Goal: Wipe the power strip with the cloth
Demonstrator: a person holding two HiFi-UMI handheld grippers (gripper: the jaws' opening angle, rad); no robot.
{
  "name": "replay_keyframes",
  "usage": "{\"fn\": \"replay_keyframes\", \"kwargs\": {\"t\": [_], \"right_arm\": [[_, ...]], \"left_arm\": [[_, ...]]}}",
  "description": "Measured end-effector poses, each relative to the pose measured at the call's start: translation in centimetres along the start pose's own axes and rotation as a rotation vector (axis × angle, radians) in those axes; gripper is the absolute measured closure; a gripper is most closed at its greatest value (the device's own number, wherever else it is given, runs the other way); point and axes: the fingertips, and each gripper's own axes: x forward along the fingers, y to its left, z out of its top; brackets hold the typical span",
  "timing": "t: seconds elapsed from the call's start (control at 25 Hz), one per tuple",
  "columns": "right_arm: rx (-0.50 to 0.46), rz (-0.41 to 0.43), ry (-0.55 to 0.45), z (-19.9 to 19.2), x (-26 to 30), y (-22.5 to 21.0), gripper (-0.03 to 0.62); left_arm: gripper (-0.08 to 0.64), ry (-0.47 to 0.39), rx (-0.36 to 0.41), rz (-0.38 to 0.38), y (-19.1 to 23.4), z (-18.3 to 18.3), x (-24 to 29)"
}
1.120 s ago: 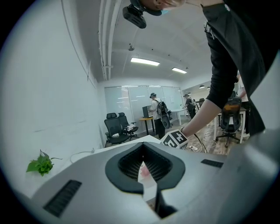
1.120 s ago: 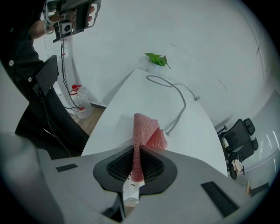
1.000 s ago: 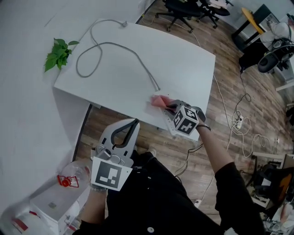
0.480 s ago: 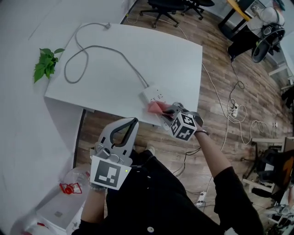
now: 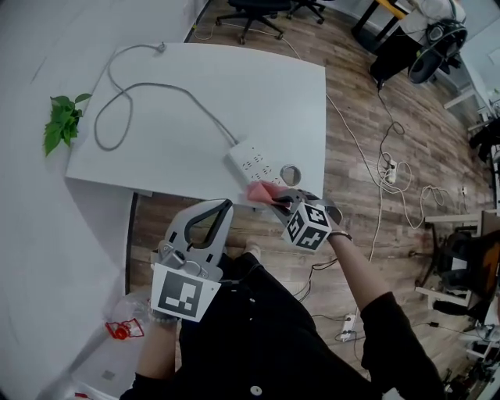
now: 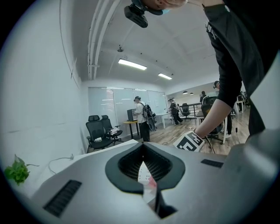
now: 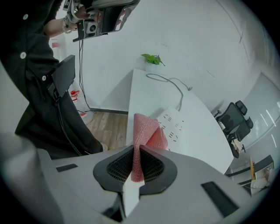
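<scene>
A white power strip point(image 5: 251, 162) lies near the front edge of the white table point(image 5: 234, 86), its grey cable point(image 5: 148, 87) looping off to the far left. My right gripper point(image 5: 275, 198) is shut on a pink cloth point(image 5: 260, 191), held at the strip's near end by the table edge. In the right gripper view the cloth point(image 7: 144, 133) sticks up from the shut right gripper point(image 7: 136, 149), with the strip point(image 7: 174, 124) just beyond it. My left gripper point(image 5: 225, 205) is shut on nothing, held below the table edge over the floor. In its own view the left gripper point(image 6: 143, 146) points at the table.
A small green plant point(image 5: 62, 123) sits at the table's left edge. A small round ring point(image 5: 291, 173) lies just right of the strip. Wooden floor with loose cables point(image 5: 387, 168) lies to the right. Office chairs point(image 5: 250, 12) stand beyond the table.
My right gripper has drawn the cloth along the power strip toward the table's front edge. The strip, covered a second ago, now shows in full. The left gripper has stayed put.
</scene>
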Motion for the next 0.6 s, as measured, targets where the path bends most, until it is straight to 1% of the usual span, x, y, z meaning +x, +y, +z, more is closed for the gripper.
{"fn": "replay_keyframes", "kwargs": {"t": [0.6], "right_arm": [[0.095, -0.031, 0.001, -1.8, -1.1, 3.1, 0.541]], "left_arm": [[0.546, -0.010, 0.009, -0.060, -1.0, 0.1, 0.8]]}}
